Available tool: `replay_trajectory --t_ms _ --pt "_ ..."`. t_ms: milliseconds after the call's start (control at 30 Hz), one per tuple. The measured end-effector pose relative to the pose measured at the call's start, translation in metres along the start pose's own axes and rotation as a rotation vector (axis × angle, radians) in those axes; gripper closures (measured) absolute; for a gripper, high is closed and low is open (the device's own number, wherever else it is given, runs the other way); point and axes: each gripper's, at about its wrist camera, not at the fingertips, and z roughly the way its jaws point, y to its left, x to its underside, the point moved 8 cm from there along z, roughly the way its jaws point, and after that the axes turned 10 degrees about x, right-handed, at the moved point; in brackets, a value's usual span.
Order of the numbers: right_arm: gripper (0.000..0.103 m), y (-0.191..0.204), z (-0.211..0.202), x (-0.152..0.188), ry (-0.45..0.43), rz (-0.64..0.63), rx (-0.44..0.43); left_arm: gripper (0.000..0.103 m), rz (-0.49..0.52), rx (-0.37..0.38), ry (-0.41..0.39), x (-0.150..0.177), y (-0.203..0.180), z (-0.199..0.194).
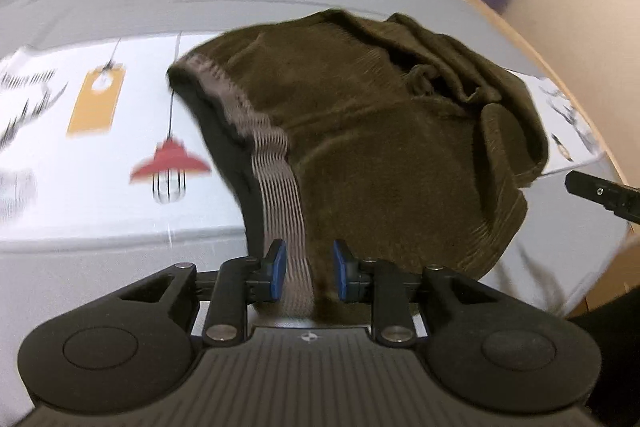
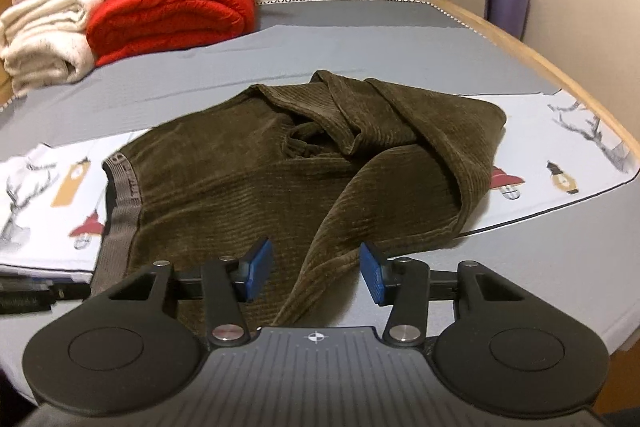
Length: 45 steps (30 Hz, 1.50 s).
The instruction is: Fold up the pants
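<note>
Left claw [image 1: 306,273] straddles ribbed grey waistband [image 1: 280,187]; right claw [image 2: 316,273] straddles corduroy pants [image 2: 312,163], unclamped.

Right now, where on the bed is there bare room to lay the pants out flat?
Free: the grey sheet between the pants and the red blanket, and the printed cloth left of the waistband. Crowded: the far left corner, stacked with blankets, and the strip right of the pants, narrow against the bed edge.
</note>
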Motion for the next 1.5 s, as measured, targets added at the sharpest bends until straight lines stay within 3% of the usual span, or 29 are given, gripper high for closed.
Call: replay_trajectory --t_ms 100,167,233,300,333,400,467,567,667,800,933,1100,1233,1300,1367,1467,1500 --pt "0.05 -0.001 -0.002 -0.003 -0.004 0.008 -0.03 0.072 0.052 0.04 0.018 -0.02 0.016 0.002" --pt "0.049 0.001 -0.004 -0.004 -0.019 -0.011 -0.026 0.054 0.001 0.084 0.008 -0.026 0.033 0.009" --pt "0.049 0.001 -0.005 -0.005 -0.032 -0.021 -0.02 0.044 -0.106 0.119 -0.005 -0.022 0.052 0.023" --pt "0.049 0.001 -0.005 -0.005 -0.036 -0.027 -0.023 0.044 -0.302 0.127 0.05 -0.013 0.073 0.044" --pt "0.049 0.001 -0.004 -0.005 -0.035 -0.027 -0.024 0.044 -0.352 0.151 0.053 -0.012 0.075 0.051" --pt "0.049 0.002 -0.001 -0.003 -0.026 -0.034 -0.029 0.044 -0.345 0.158 0.077 -0.012 0.071 0.066" --pt "0.049 0.003 0.002 -0.001 -0.02 -0.045 -0.03 0.044 -0.271 0.143 0.084 -0.015 0.06 0.077" --pt "0.049 0.004 0.006 0.002 -0.01 -0.058 -0.015 0.048 -0.161 0.096 0.065 -0.021 0.05 0.088" --pt "0.049 0.003 0.011 0.004 0.011 -0.05 0.003 0.074 -0.059 0.04 0.06 -0.025 0.048 0.09" --pt "0.049 0.009 0.018 0.007 0.039 -0.035 0.013 0.08 -0.003 -0.025 -0.018 -0.039 0.059 0.058" --pt "0.049 0.024 0.022 0.009 0.035 -0.072 0.025 0.08 -0.068 -0.128 -0.048 -0.04 0.108 0.021" --pt "0.049 0.047 0.024 0.013 0.03 -0.128 0.019 0.081 -0.124 -0.321 -0.051 -0.031 0.171 -0.02" --pt "0.049 0.052 0.026 0.013 0.036 -0.123 0.016 0.08 -0.214 -0.415 -0.051 -0.023 0.211 -0.047" --pt "0.049 0.047 0.028 0.01 0.038 -0.098 0.027 0.077 -0.236 -0.454 -0.031 -0.02 0.221 -0.051" --pt "0.05 0.04 0.031 0.004 0.032 -0.062 0.037 0.062 -0.271 -0.469 -0.014 -0.016 0.223 -0.053" --pt "0.05 0.024 0.032 -0.022 -0.022 -0.008 0.038 0.039 -0.278 -0.515 -0.097 -0.028 0.215 -0.074" --pt "0.05 0.021 0.033 -0.033 -0.047 -0.01 0.031 0.036 -0.255 -0.524 -0.127 -0.037 0.207 -0.079"
